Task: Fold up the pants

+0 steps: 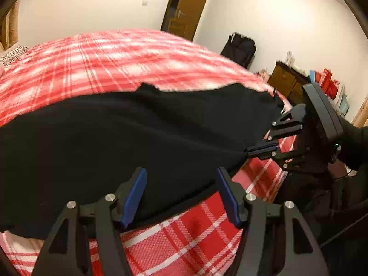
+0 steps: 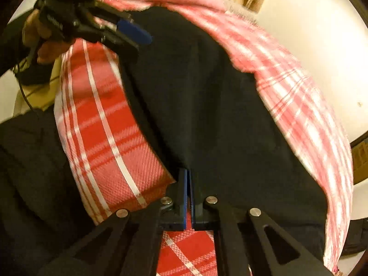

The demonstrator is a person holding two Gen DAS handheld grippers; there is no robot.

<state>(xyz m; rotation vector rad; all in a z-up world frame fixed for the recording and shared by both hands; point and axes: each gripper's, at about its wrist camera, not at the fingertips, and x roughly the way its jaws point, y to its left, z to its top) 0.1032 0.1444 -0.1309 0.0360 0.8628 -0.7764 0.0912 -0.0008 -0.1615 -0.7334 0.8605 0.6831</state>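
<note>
Currently, in the left wrist view, the black pants [image 1: 128,133] lie spread on the plaid bed [image 1: 115,55]. The left gripper [image 1: 181,193] hovers over their near edge, fingers wide; next it likely must close there. No containers hold anything.

In the right wrist view, the right gripper [image 2: 189,193] pinches the pants' near edge.

My pants [image 1: 128,138] lie across the bedspread [image 1: 119,57], my left gripper [image 1: 181,193] over their near edge, my right gripper [image 1: 260,149] at their right end, lower right.
</note>
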